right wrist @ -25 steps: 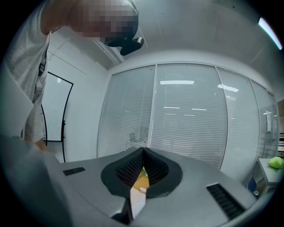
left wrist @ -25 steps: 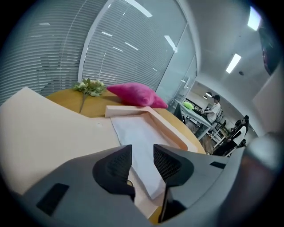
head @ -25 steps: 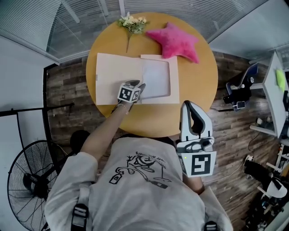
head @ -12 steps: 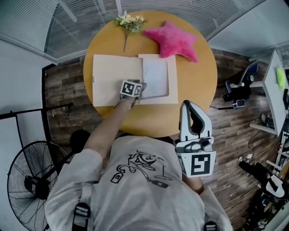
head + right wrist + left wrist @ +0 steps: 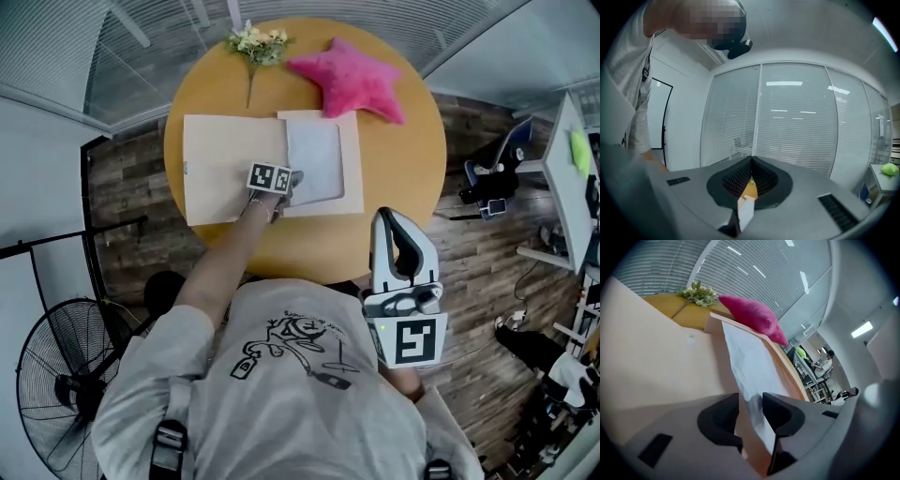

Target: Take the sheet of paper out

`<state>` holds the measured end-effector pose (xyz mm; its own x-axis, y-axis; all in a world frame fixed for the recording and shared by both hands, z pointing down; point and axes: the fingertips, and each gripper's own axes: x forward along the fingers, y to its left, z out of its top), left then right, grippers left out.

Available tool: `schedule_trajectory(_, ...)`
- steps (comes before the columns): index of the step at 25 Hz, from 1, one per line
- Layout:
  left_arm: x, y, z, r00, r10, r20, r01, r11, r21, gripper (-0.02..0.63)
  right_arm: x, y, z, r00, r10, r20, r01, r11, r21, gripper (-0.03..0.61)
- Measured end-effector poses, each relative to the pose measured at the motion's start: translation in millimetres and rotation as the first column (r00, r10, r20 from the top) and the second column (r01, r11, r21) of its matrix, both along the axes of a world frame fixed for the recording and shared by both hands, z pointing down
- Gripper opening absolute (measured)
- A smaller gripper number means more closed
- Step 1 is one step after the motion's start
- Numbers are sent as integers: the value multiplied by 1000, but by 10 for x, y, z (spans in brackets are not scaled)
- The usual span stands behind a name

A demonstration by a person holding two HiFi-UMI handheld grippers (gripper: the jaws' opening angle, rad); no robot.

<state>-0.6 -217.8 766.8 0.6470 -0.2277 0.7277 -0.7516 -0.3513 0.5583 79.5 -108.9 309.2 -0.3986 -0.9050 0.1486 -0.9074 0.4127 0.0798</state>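
Observation:
An open beige folder [image 5: 230, 169] lies on the round wooden table [image 5: 403, 159]. A white sheet of paper [image 5: 314, 159] sits in its right half, under a beige flap. My left gripper [image 5: 289, 184] points down at the folder's lower middle. In the left gripper view the paper [image 5: 750, 362] and the flap's near corner run between the jaws of that gripper [image 5: 751, 401]. The jaws have just been closing, and a gap still shows beside the pads. My right gripper [image 5: 396, 220] hangs near the person's torso, away from the table. Its jaws are shut and empty [image 5: 751, 161].
A pink star cushion [image 5: 352, 80] and a sprig of flowers [image 5: 253, 42] lie at the table's far edge, behind the folder. A floor fan [image 5: 66, 375] stands at the lower left. Desks and cables crowd the right side.
My left gripper has sunk toward the folder and rolled a little, and its marker cube sits further in over the folder. The right gripper has stayed in place.

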Motion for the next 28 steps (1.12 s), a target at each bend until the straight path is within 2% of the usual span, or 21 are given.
schedule_trajectory(3, 40, 10, -21, 1000, -1, -27, 1, 1000, -5, 103, -2, 6, 8, 1000, -3, -4, 3, 1000, -6, 8)
schedule_trajectory(8, 43, -9, -72, 999, 1, -44, 0, 1000, 12, 34, 8, -33, -25, 999, 31, 30, -31, 1000, -7, 8)
schedule_trajectory(13, 1, -4, -153, 998, -15, -66, 16, 1000, 25, 25, -25, 7, -7, 1000, -1, 4, 1, 1000, 3, 8)
schedule_trajectory(28, -245, -50, -525, 989, -78, -129, 88, 993, 75, 21, -143, 129, -46, 999, -24, 22, 23, 999, 22, 8)
